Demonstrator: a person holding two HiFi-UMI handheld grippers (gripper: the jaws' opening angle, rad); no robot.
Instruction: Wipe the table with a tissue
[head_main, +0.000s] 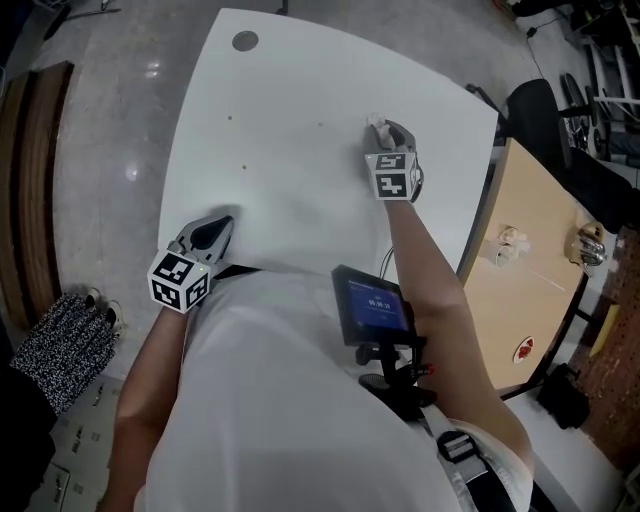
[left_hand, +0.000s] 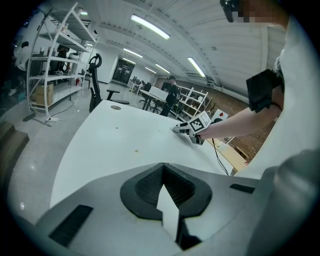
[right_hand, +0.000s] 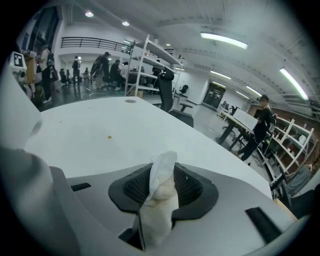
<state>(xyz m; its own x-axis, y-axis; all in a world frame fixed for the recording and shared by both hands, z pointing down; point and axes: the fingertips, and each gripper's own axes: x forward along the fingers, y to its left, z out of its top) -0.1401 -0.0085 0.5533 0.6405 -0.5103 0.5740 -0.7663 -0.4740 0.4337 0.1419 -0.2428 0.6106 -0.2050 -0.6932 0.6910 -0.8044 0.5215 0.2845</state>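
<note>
The white table bears a few small brown crumbs. My right gripper reaches out over the table's right half, shut on a crumpled white tissue that pokes out past its tips against the tabletop. In the right gripper view the tissue is pinched upright between the black pads, with a crumb ahead to the left. My left gripper rests at the near left edge, its tips together and nothing in them. From the left gripper view, the right gripper is far across the table.
A grey round cap sits in the table's far corner. To the right stand a wooden table with small items and a black chair. A screen device hangs on the person's chest. White shelves and people fill the room beyond.
</note>
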